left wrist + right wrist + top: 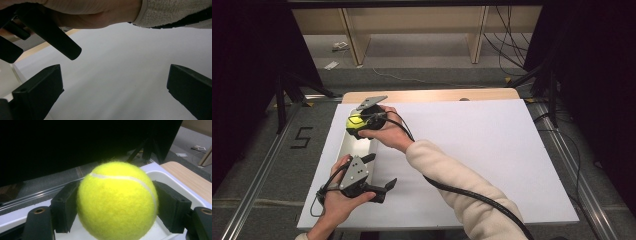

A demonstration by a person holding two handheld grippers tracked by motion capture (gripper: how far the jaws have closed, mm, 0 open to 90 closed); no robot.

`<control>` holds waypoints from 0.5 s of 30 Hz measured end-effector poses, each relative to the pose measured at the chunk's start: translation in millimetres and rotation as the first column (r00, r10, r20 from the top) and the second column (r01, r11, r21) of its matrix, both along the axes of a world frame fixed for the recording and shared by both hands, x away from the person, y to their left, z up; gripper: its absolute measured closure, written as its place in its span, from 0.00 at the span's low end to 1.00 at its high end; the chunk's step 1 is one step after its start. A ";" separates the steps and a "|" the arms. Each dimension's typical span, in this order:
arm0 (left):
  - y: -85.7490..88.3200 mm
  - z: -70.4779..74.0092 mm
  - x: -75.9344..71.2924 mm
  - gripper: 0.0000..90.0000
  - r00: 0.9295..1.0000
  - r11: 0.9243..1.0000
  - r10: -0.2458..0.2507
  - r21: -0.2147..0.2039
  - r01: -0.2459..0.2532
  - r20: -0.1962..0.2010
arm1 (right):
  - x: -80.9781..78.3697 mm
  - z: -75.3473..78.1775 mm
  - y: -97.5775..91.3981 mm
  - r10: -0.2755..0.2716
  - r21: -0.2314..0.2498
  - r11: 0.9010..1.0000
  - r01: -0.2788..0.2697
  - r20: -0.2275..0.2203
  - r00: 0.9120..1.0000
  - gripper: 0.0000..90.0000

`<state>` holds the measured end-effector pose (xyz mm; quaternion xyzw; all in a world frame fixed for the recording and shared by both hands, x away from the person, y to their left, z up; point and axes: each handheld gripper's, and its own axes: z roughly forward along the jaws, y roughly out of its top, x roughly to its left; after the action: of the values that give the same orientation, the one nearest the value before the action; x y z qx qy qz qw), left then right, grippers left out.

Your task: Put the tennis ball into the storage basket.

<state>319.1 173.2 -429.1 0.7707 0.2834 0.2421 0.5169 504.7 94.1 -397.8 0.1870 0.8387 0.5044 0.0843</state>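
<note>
Tennis ball [117, 201], bright yellow with a white seam curving over its top, sat clamped between the two black jaws of the right gripper [117, 207], one pad pressed against each side of it. In the high view the ball [354, 121] showed at the far left of the white board [492, 150], held over the far end of a long white tray [357, 147] that lay along the board's left edge. The right gripper view showed the tray's pale rim [175, 183] just behind and below the ball, so the ball was above the tray; whether it touched the tray floor could not be told. The person's right hand [384, 131] reached across from the lower right in a cream sleeve [462, 185], with a black cable trailing along the forearm. The left gripper [384, 187] rested in the left hand [337, 200] near the front left corner of the board, just beside the near end of the tray, pointing right. Its jaws stood wide apart with nothing between them, and in the left gripper view only bare white board lay between the two pads [42, 90]. A strip of wooden tabletop [432, 95] showed beyond the board.
</note>
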 end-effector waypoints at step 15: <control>0.0 -0.1 -0.1 0.00 1.000 1.000 -0.001 0.001 0.001 0.000 | -0.9 -4.1 2.3 0.010 -0.008 1.000 -0.010 -0.009 1.000 0.30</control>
<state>319.0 173.2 -429.3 0.7710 0.2830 0.2419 0.5167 503.8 96.4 -401.9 0.1849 0.8419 0.5007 0.0789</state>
